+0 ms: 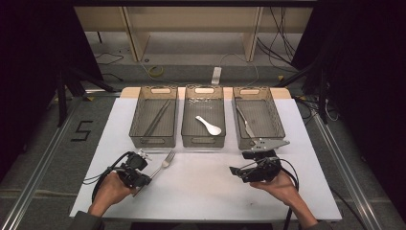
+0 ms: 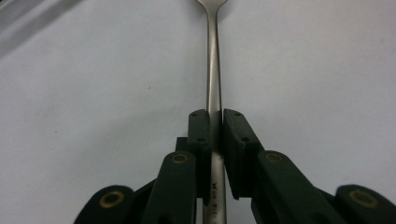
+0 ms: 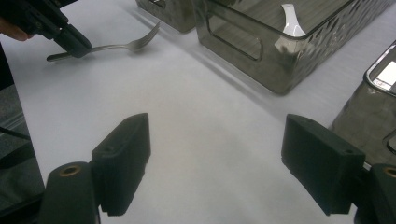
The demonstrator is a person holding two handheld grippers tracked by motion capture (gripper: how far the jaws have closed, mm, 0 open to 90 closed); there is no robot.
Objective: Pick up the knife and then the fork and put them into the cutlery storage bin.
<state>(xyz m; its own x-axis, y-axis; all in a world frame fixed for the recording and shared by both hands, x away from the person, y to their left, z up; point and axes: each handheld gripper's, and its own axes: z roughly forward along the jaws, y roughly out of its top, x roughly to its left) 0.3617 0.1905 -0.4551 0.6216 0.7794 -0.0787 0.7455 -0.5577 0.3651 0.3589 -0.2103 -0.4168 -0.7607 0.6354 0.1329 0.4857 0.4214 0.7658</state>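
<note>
- Fork (image 2: 213,70) clamped by its handle in left gripper (image 2: 214,135); pads pressed on both sides of the shaft, tines pointing away toward the baskets.
- Fork position: low over the white table (image 1: 215,191), front left, just ahead of the left basket (image 1: 154,117); not possible to tell whether the tines rest on the sheet or clear it.
- Right gripper (image 3: 217,163) spread wide, nothing between the pads; held above bare table near the front of the right basket (image 1: 258,117).
- Sorting state, as visible from the high view:
  - left basket: pair of chopsticks (image 1: 157,118) lying diagonally inside;
  - middle basket (image 1: 203,115): white spoon (image 1: 208,125) inside;
  - right basket: one metal utensil (image 1: 245,122) inside, type too small to tell.
- Judged progress: three utensils already binned, fork being the last loose item on the table; grasp step appears complete.
- Remaining, by judgement: lift fork, carry over a basket rim, release inside. Right basket likely destination, given the metal piece already there; not certain.
- Caution for the next move: grip sits near the handle end, so the long free end may swing or tip on lifting.
</note>
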